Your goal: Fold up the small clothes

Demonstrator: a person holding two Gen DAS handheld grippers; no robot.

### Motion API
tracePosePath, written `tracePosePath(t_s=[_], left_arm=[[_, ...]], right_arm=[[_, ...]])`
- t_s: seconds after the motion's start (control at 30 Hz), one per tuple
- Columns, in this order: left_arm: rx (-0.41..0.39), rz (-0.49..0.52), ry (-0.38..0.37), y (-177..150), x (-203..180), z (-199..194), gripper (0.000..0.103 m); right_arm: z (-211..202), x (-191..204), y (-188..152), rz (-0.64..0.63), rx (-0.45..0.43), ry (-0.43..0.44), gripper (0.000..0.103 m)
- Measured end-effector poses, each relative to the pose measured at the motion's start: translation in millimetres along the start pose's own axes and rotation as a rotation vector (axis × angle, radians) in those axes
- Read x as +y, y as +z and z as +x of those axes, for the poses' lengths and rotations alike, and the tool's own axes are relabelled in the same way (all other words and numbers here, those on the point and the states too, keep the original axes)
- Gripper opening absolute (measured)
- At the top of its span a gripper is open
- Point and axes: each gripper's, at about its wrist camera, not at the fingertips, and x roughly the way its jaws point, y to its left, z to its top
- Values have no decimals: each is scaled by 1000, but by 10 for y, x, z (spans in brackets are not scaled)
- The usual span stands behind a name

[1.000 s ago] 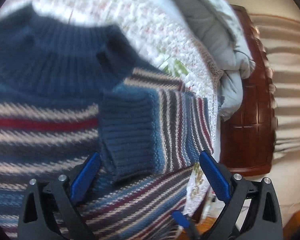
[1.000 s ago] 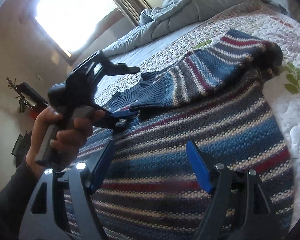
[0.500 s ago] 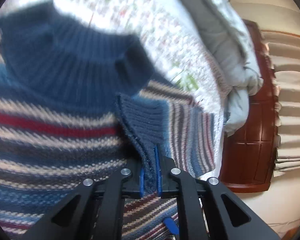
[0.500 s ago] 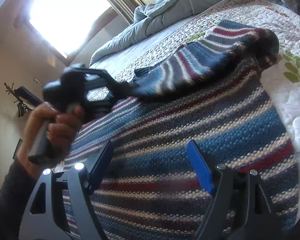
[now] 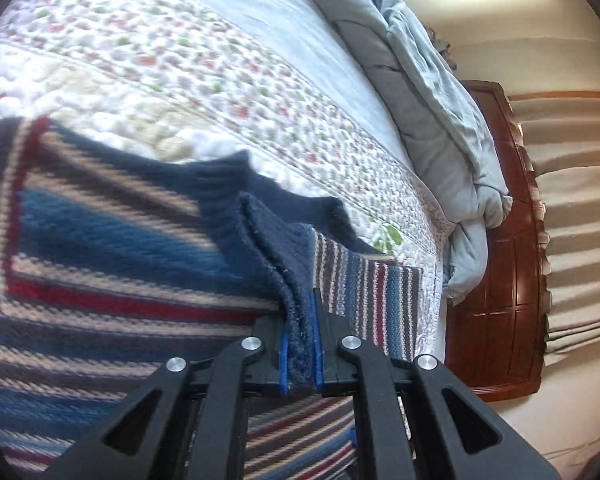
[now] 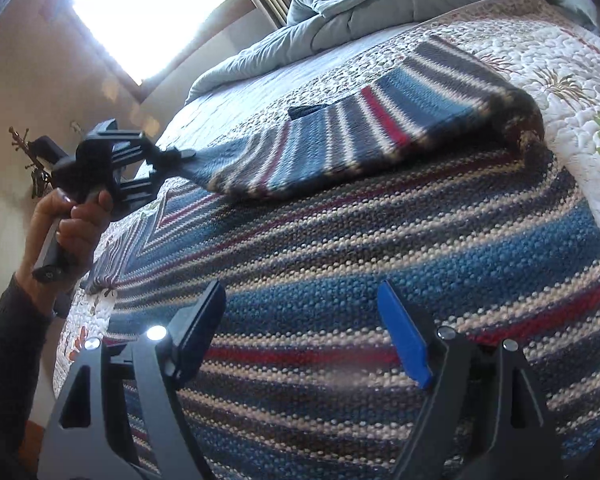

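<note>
The right claw [image 6: 302, 334] hovers spread over the striped sweater [image 6: 380, 280] lying on the quilted bed [image 6: 560, 64], while the left claw [image 5: 299, 354] pinches its navy cuff [image 5: 288, 264], holding the sleeve [image 6: 360, 136] lifted across the body, grey duvet [image 6: 340, 20] beyond.

Sweater [image 6: 380, 272] blue/red/cream/grey stripes (navy cuff [image 5: 288, 264]); quilt [image 5: 220, 80] white floral.

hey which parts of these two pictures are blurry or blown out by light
Left wrist view: the striped sweater smears with motion blur at left, while its cuff near the fingers stays sharp. Right wrist view: the window is blown out white, and the lifted sleeve looks soft.
</note>
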Motion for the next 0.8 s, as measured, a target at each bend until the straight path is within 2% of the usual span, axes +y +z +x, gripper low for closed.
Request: tracePosePath(t_s=[0.07,0.23,0.4,0.53,0.6,0.7,0.8], left_arm=[[-2,3,0,-8,91,12,9],[-45,-28,-61,-10,346,-63,9],[-37,3,-62,-14,364,-88,9],[-86,30,-96,-30,326,-249,9],[-72,27,-73,-46,370,-205,9],[4,16,21,-102,494,19,9],[-16,-16,-9,-107,602,-22,9]], right_arm=[[0,13,4,-6,-1,0,79],[-14,-15,27,4,-3,10,78],[-13,-21,58,-1,-1,8,78],[-8,-30,68,8,1,13,78],[-5,-32,62,4,2,12,78],[5,-21,54,-2,2,8,79],[-14,-31,61,2,-2,14,78]])
